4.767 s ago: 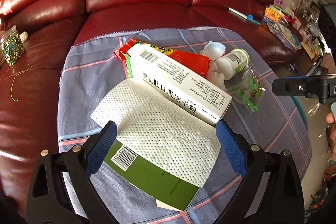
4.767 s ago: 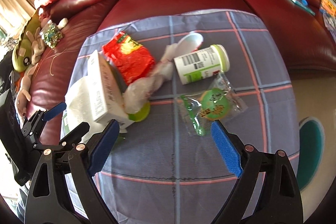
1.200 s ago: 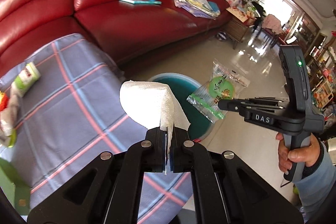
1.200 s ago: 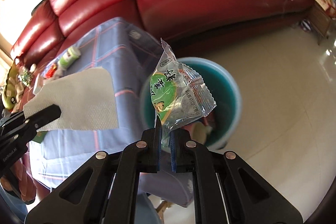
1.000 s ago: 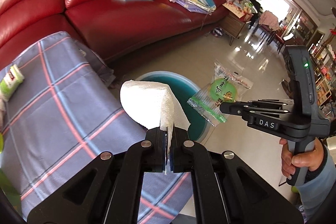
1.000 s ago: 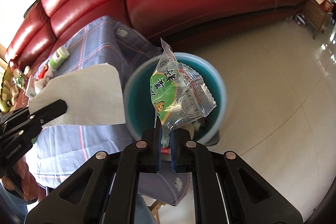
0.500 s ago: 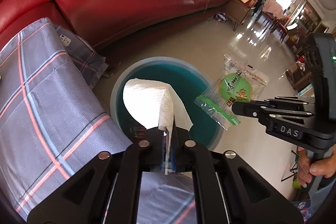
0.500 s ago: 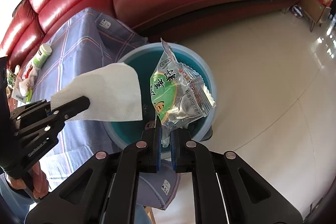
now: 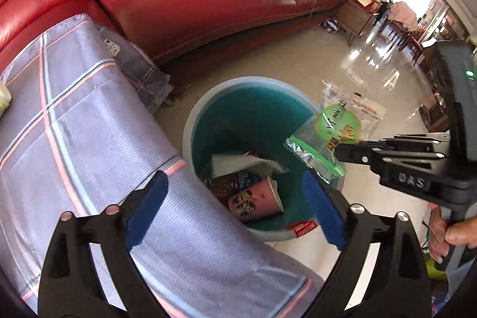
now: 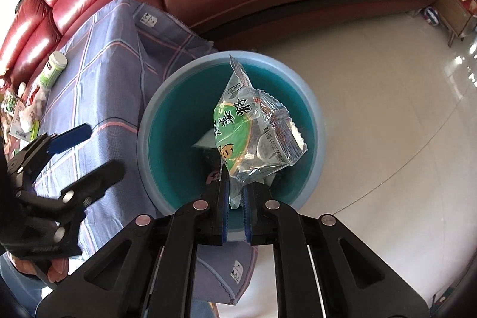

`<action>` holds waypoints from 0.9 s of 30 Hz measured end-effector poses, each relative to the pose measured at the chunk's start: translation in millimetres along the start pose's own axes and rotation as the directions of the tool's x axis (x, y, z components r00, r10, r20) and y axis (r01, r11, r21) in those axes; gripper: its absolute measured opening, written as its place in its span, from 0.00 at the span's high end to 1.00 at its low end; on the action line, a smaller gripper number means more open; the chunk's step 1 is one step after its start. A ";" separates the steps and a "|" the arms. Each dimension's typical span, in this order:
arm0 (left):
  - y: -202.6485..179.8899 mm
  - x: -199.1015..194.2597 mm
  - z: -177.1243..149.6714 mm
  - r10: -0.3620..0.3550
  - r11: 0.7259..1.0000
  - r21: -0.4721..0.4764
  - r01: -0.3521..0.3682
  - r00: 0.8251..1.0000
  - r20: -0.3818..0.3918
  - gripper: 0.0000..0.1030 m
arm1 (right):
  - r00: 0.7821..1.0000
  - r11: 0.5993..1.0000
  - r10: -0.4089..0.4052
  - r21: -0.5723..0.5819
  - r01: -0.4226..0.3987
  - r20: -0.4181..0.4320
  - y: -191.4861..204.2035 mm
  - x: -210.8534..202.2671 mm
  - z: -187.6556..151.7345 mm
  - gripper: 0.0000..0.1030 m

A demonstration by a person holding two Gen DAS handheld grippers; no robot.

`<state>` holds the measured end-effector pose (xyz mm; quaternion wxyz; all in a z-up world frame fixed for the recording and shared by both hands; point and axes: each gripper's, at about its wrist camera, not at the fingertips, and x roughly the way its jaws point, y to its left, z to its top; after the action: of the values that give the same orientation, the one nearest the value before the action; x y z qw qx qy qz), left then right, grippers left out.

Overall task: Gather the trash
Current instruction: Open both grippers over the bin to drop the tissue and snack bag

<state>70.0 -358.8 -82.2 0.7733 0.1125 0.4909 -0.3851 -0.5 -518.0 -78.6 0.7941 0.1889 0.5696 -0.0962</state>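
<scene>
The left gripper (image 9: pixel 235 204) hangs over the teal bin (image 9: pixel 190 124) with its jaws opening wide and nothing between them; a white paper sheet (image 9: pixel 235 163) lies inside on top of a pink cup (image 9: pixel 256 198) and other rubbish — that piece looks to be delivered. The right gripper (image 10: pixel 235 216) is pressed together on the lower corner of a clear snack wrapper (image 10: pixel 253 133) with a green print; the wrapper hangs above the bin's mouth, not yet let go. Judging by this, the run is only partly done; the wrapper needs releasing next. On the checked cloth (image 10: pixel 98 85) beside the bin, a green-and-white bottle (image 10: pixel 53 69) and a cluster of packets at the far edge remain uncollected — too small and crowded to list one by one.
</scene>
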 end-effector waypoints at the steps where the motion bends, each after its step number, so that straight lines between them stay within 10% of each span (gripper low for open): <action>1: 1.8 -2.7 -2.0 0.003 1.000 -0.002 -0.003 1.000 0.001 0.13 | 1.000 1.000 0.004 0.008 -0.004 -0.007 -0.6 2.2 0.6 0.88; 14: 12.2 -21.7 -15.0 0.009 1.000 -0.016 -0.009 1.000 0.005 0.11 | 1.000 0.999 0.009 0.035 -0.009 -0.008 6.0 0.6 0.7 0.27; 27: 14.2 -58.0 -26.6 0.008 1.000 -0.015 -0.008 0.999 0.048 0.11 | 0.999 1.000 -0.011 0.030 0.010 0.037 27.9 -32.1 -7.8 0.11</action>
<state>49.3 -306.3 -49.1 0.7871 0.0996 0.4747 -0.3810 -7.6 -491.4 -45.3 0.8010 0.1957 0.5545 -0.1123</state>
